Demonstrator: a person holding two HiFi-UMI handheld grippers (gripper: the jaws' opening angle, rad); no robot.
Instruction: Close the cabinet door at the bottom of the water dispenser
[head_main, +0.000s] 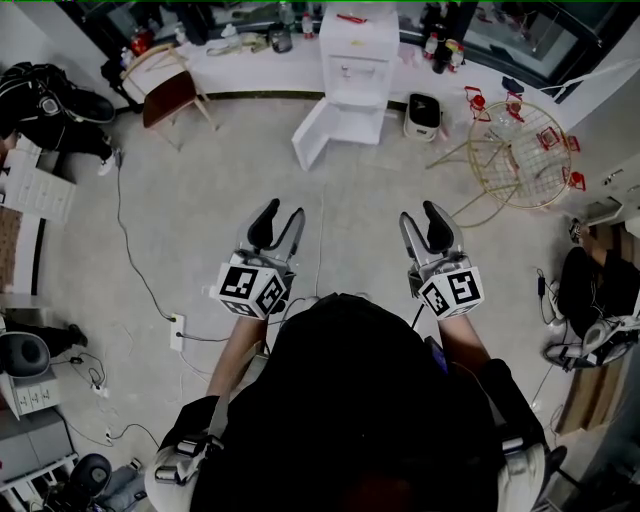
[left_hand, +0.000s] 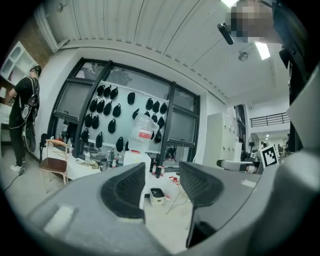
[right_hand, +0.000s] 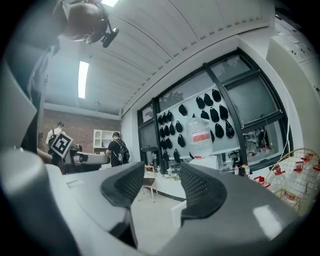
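The cabinet door (head_main: 322, 135) at the foot of the white water dispenser (head_main: 356, 55) stands swung out to the left. It is at the far side of the room, against the window counter and well apart from both tools. The left gripper (head_main: 279, 215) and right gripper (head_main: 423, 215) are held level, side by side near the person, pointing toward the dispenser. Each has its 2 jaws parted with nothing between the pads; only floor and the far wall show through the gaps. This looks like an approach posture, empty and ready, since shutting a door likely calls for a flat push on its outer face rather than a grasp. Just right of the dispenser sits a small white appliance (head_main: 423, 115), and nearer on that side a round gold wire stand (head_main: 520, 152). A red-seated chair (head_main: 172, 92) stands far left, and a cable (head_main: 135, 255) trails down the left floor to a power strip (head_main: 177, 330). None of these seems to lie on the straight line to the door.
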